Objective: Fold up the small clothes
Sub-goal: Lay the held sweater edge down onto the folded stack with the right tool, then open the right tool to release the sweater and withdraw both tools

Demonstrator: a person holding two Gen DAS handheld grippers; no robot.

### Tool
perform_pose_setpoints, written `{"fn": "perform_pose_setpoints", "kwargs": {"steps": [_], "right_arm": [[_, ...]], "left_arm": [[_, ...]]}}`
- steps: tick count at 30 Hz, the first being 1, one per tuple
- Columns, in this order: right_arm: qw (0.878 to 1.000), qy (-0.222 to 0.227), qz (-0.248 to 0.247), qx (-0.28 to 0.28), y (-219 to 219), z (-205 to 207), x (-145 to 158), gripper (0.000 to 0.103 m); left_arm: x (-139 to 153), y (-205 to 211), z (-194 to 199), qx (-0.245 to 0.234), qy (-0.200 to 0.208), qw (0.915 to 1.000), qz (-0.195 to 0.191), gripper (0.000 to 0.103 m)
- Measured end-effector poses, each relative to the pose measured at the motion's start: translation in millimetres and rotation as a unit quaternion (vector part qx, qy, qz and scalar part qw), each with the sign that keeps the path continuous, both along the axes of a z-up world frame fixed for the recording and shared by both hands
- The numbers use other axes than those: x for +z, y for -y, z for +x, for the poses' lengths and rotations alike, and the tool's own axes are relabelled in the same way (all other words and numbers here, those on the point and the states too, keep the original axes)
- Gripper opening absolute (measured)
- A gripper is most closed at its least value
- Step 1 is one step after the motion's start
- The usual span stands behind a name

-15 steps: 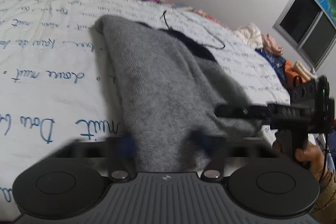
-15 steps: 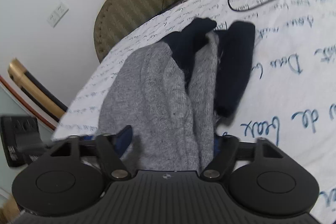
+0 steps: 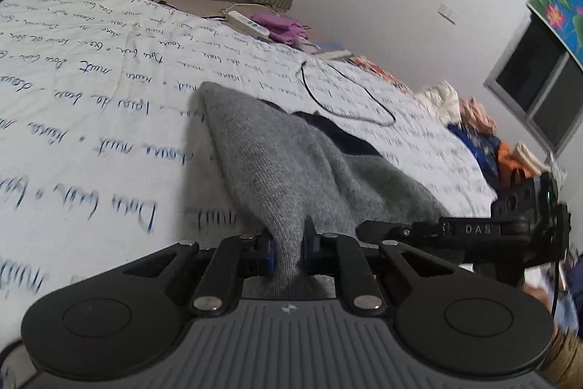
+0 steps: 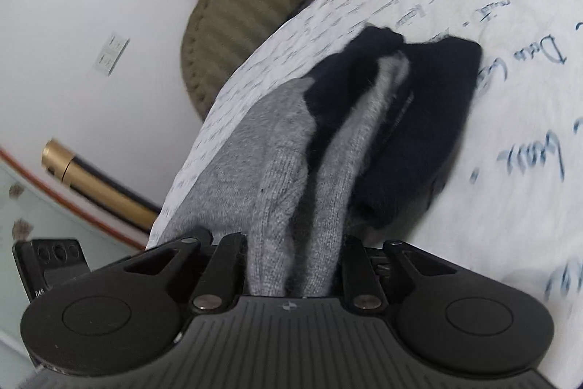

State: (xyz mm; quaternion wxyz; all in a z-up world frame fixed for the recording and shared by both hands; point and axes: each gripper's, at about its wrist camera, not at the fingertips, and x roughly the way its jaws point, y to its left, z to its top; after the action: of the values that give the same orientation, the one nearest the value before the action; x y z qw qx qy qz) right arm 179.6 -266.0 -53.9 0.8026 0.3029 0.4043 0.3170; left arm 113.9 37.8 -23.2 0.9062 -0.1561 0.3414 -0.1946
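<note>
My left gripper is closing on a bunched edge of the grey knit, the blue pads pinching it. My right gripper is closing too, with two grey folds pressed between its fingers. The knit stretches away from both grippers across the bed, its navy part at the far end.

1 garment, 2 grippers, 1 cable
</note>
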Motion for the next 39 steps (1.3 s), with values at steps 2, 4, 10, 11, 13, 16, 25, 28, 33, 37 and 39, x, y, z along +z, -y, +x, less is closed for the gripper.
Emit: {"fn": "perform_pose_setpoints", "kwargs": {"steps": [2, 4, 10, 11, 13, 16, 25, 28, 33, 37, 39], "right_arm": [[1.000, -0.006, -0.023, 0.013, -5.7, -9.1, -2.3, 0.023], [0.998, -0.018, -0.068, 0.002, -9.2, -13.4, -8.5, 0.034], [0.990, 0.030, -0.126, -0.049, -5.3, -56.9, 9.6, 0.057], [0.988, 0.038, -0.141, -0.053, -5.7, -65.3, 10.2, 0.061], [0.982, 0.051, -0.171, -0.061, -8.2, -78.6, 7.3, 0.061], [0.972, 0.067, -0.204, -0.093, -13.1, -94.8, 10.6, 0.069], [0.944, 0.113, -0.289, -0.111, -43.2, -124.6, 13.4, 0.096], [0.944, 0.111, -0.294, -0.104, -47.3, -131.2, 11.1, 0.099], [0.936, 0.120, -0.314, -0.106, -55.3, -140.5, 9.0, 0.101], [0.932, 0.124, -0.320, -0.111, -58.8, -144.9, 7.6, 0.103], [0.928, 0.131, -0.329, -0.113, -61.0, -147.3, 6.6, 0.103]], "left_arm": [[-9.2, 6.8, -8.1, -0.005, -0.010, 0.9992, 0.039, 0.014], [-16.2, 9.7, -12.6, 0.007, -0.020, 0.9980, 0.060, 0.017], [-1.3, -0.8, -43.3, 0.056, 0.004, 0.9960, 0.069, 0.055], [-1.1, 0.3, -48.0, 0.065, 0.007, 0.9947, 0.080, 0.059], [-1.8, 6.0, -56.6, 0.081, 0.010, 0.9913, 0.103, 0.060], [-4.6, 17.5, -68.6, 0.094, 0.010, 0.9873, 0.128, 0.060], [-15.5, 40.1, -93.3, 0.113, 0.010, 0.9816, 0.154, 0.072], [-17.9, 41.1, -97.7, 0.113, 0.005, 0.9819, 0.152, 0.074], [-23.1, 42.2, -104.8, 0.125, 0.008, 0.9797, 0.156, 0.076], [-27.9, 43.5, -109.9, 0.136, 0.011, 0.9778, 0.159, 0.077], [-29.8, 45.0, -112.3, 0.139, 0.017, 0.9767, 0.163, 0.081]]}}
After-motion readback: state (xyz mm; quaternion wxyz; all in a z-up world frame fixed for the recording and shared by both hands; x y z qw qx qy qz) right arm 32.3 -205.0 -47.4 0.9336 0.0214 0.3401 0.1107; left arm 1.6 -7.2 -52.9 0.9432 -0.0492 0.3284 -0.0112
